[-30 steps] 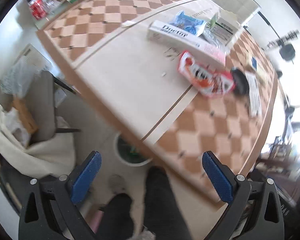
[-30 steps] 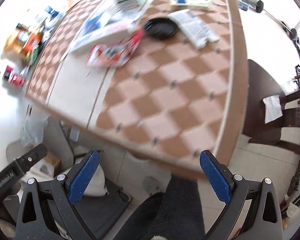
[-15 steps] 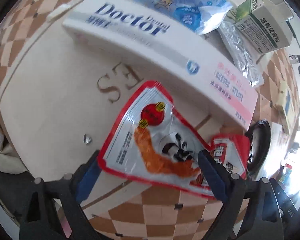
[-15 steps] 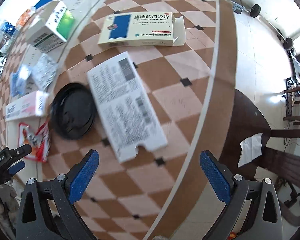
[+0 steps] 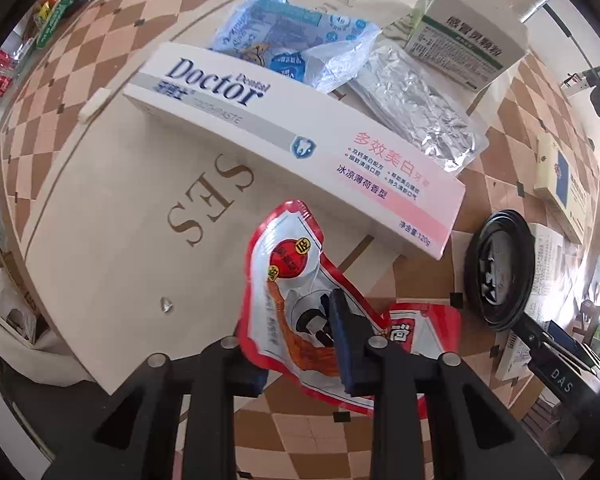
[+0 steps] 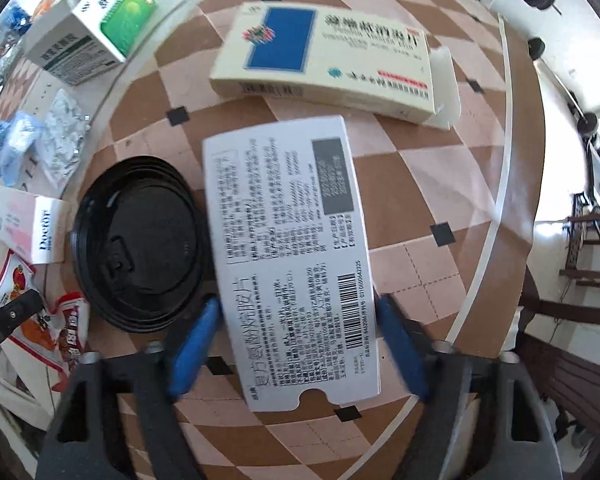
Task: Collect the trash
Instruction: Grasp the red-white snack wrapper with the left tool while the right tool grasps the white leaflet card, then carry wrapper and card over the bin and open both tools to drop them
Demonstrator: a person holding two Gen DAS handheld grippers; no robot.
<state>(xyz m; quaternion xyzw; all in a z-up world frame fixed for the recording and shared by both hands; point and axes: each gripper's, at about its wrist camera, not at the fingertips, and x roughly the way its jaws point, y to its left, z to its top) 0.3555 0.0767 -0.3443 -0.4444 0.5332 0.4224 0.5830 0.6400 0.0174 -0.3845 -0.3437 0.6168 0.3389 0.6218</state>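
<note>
Red snack wrapper pinched btwn closing left gripper jaws.

Looking straight down on a checkered table. Right claw closing, blue pads either side of a flat white printed carton, its near end between them; contact with the pads not clear. Just left of the claw, a black round lid touching the carton's edge. Further left, a red snack wrapper under the tip of the left claw, and a toothpaste box. Ahead of the claw, a cream box with a blue panel; ahead and left, a green and white box and foil blister packs.
</note>
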